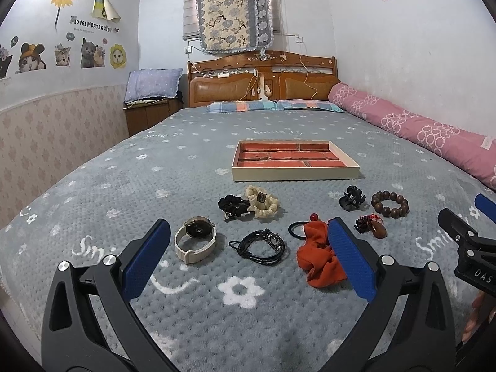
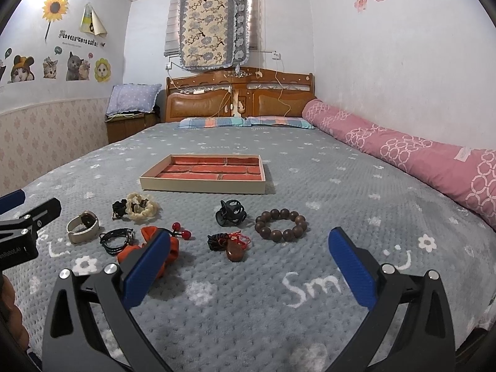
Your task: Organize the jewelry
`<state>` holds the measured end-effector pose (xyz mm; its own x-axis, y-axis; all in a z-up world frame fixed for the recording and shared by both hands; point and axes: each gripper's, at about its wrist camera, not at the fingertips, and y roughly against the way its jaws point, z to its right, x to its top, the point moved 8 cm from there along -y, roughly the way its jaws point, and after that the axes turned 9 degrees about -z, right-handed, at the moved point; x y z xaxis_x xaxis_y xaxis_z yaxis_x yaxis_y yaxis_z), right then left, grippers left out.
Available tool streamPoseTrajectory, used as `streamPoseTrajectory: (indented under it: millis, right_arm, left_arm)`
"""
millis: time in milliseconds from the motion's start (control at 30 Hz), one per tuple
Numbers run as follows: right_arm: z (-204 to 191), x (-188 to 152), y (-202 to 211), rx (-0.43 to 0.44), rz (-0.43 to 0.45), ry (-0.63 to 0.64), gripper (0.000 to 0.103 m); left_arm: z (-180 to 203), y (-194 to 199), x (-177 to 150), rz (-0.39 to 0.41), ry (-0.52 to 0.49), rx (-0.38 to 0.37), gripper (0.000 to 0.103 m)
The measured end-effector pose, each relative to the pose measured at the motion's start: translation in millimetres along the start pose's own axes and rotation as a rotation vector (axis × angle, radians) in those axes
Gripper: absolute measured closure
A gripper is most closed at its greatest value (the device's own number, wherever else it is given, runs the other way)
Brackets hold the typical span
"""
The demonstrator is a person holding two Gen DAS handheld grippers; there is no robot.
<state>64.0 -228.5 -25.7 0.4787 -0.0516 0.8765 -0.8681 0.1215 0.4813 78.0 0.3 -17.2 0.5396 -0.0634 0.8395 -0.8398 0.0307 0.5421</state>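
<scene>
well, both the left gripper [image 1: 248, 257] and right gripper [image 2: 248, 263] hover spread wide, holding nothing, over the near grey bedspread [image 1: 124, 186]. jewelry lies in a loose cluster: watch [image 1: 195, 243], braided cord [image 1: 260, 246], orange scrunchie [image 1: 316, 260], bead bracelet [image 2: 281, 224]. farther off sits the tray [image 1: 294, 173].

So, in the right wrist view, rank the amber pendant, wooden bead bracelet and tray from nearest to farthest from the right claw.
1. amber pendant, centre-left, nearest the right claw.
2. wooden bead bracelet, just beyond, right.
3. tray, farthest back.
</scene>
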Motion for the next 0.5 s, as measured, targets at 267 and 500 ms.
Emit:
streamPoseTrajectory:
  millis: [267,500]
  right_arm:
    - [0.2,7.0,-12.3,0.006,-0.010,0.002,0.004]
    - [-1.2,22.0,-39.0,0.004,-0.019,0.010,0.004]
  left_arm:
    - [0.5,-12.9,7.6,-0.017,-0.001,-0.003,0.005]
    - [2.3,-37.5,21.2,-0.059,-0.009,-0.019,0.005]
